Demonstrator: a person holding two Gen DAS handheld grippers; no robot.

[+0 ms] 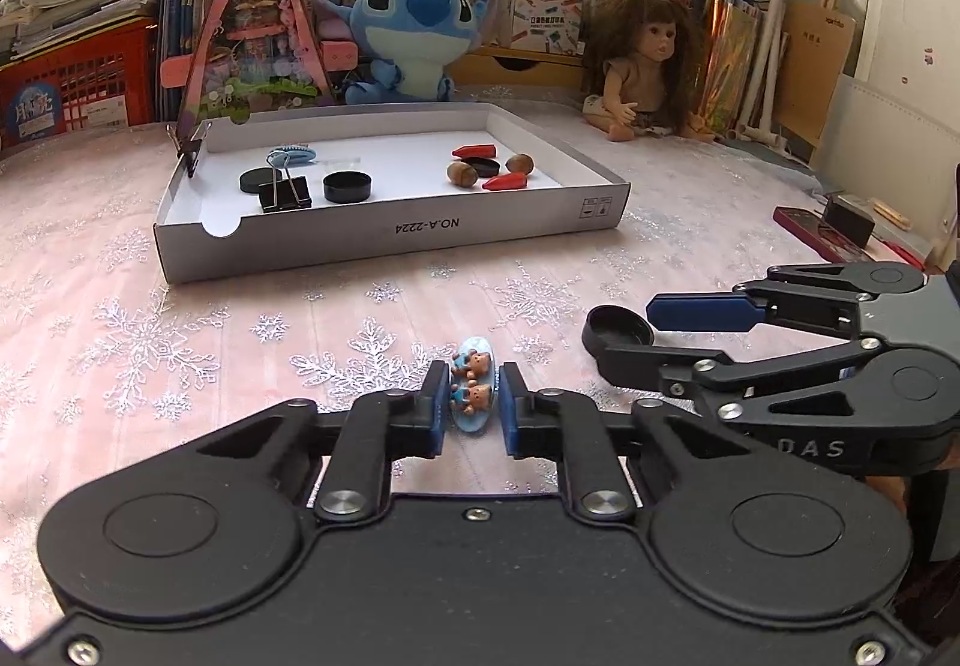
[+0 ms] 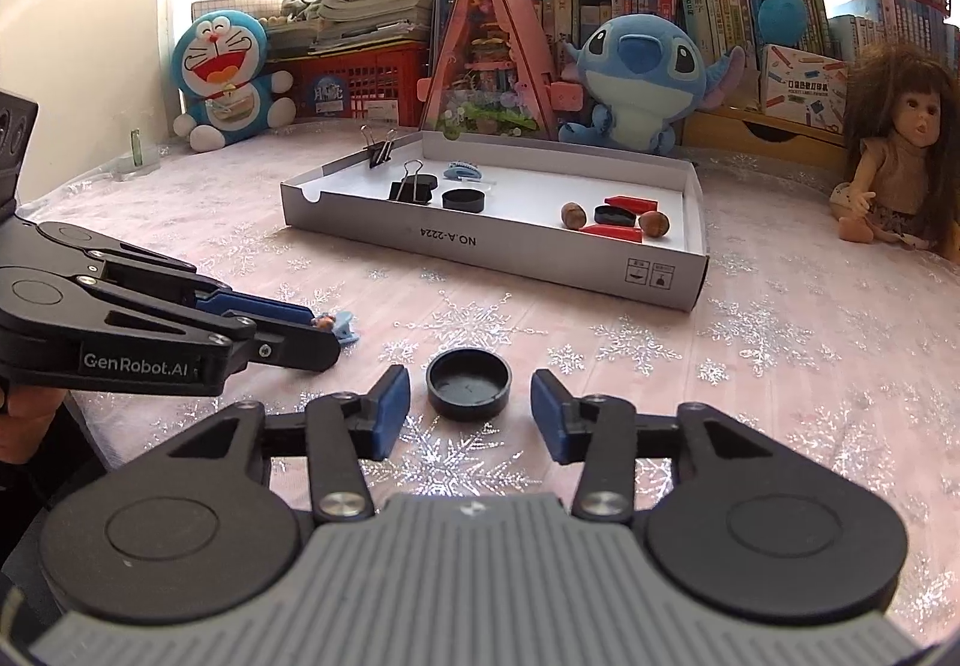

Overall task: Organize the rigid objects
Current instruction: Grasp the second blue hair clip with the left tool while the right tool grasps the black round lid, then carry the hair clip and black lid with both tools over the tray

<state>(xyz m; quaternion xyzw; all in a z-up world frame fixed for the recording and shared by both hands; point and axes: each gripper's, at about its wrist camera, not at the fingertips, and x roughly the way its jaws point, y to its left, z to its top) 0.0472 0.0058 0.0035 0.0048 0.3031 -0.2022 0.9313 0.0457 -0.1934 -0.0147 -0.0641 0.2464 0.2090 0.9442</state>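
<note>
Toys and books lined the back of the table [image 1: 180, 342], and a white tray [image 1: 384, 237] sat in the middle with black caps, clips, nuts and red bits already in it.

On the left side, the left gripper [image 1: 474, 402] was clenched on a little blue hair clip [image 1: 474, 387] with two tiny bears on top. The clip's long side ran straight out along the fingers, away from the hand. The tray lay ahead of it and a bit to the left, well apart, so the clip would need to go forward and up over the near wall.

On the right side, the right gripper [image 2: 469, 408] was let go, with its jaws standing wide. A black round cap [image 2: 468, 383] sat on the table between the blue pads [image 2: 393, 411], open side up, and neither pad touched it. The right hand was the nearer one to the cap.

How the clip's bottom sat on the table was hidden by the pads. The small things in the tray were hard to make out from here.
</note>
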